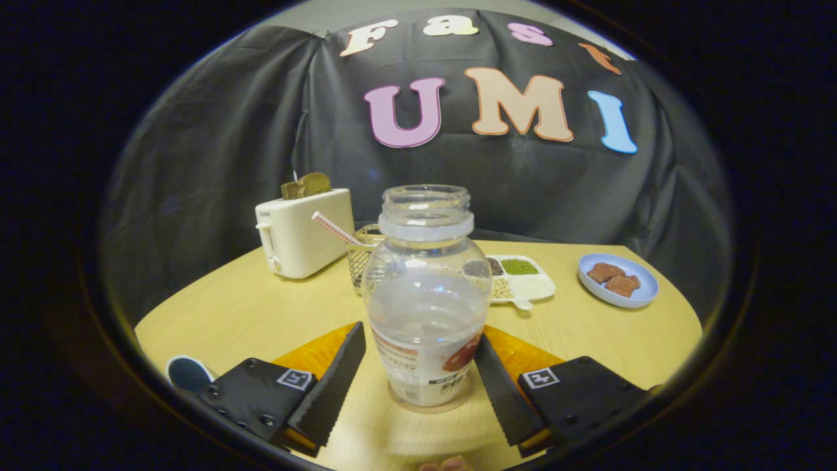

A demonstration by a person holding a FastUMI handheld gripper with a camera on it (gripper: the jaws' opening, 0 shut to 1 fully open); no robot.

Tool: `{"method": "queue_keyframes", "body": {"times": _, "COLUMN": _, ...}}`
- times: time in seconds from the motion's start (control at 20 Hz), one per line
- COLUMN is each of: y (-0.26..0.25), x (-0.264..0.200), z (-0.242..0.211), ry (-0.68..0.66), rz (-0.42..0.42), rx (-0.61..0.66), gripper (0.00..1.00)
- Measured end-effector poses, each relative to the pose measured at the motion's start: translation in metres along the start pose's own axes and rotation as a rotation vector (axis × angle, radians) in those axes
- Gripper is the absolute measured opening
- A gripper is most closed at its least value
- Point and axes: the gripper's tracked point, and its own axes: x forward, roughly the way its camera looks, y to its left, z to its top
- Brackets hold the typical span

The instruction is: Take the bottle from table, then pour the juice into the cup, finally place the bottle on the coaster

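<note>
A clear plastic bottle (425,294) stands upright on the wooden table (248,307), between my two fingers. It has no cap, holds clear liquid up to its shoulder, and carries a label around its lower part. My gripper (420,333) is open around it. The right finger (500,392) lies close against the bottle's side, while the left finger (333,386) keeps a narrow gap from it. A dark round object with a pale rim (187,374) sits on the table just left of the left finger; I cannot tell whether it is a cup or a coaster.
Beyond the bottle stand a white toaster (301,239) with bread in it, a wire holder (363,256) with a striped straw, a divided tray of beans (523,278) and a blue plate (618,280) with brown pieces. An orange surface (314,353) shows behind both fingers.
</note>
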Motion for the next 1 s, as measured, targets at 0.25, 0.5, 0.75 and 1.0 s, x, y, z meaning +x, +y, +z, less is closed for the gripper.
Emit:
{"method": "queue_keyframes", "body": {"times": 0.25, "y": -0.001, "x": -0.031, "z": 0.016, "ry": -0.036, "rz": -0.001, "rx": 0.008, "gripper": 1.0}}
{"method": "queue_keyframes", "body": {"times": 0.5, "y": -0.007, "x": -0.071, "z": 0.042, "ry": -0.103, "rz": -0.016, "rx": -0.02, "gripper": 0.99}}
{"method": "queue_keyframes", "body": {"times": 0.75, "y": -0.007, "x": -0.117, "z": 0.074, "ry": -0.156, "rz": -0.027, "rx": -0.059, "gripper": 0.99}}
{"method": "queue_keyframes", "body": {"times": 1.0, "y": -0.001, "x": -0.157, "z": 0.105, "ry": -0.201, "rz": -0.027, "rx": -0.057, "gripper": 0.99}}
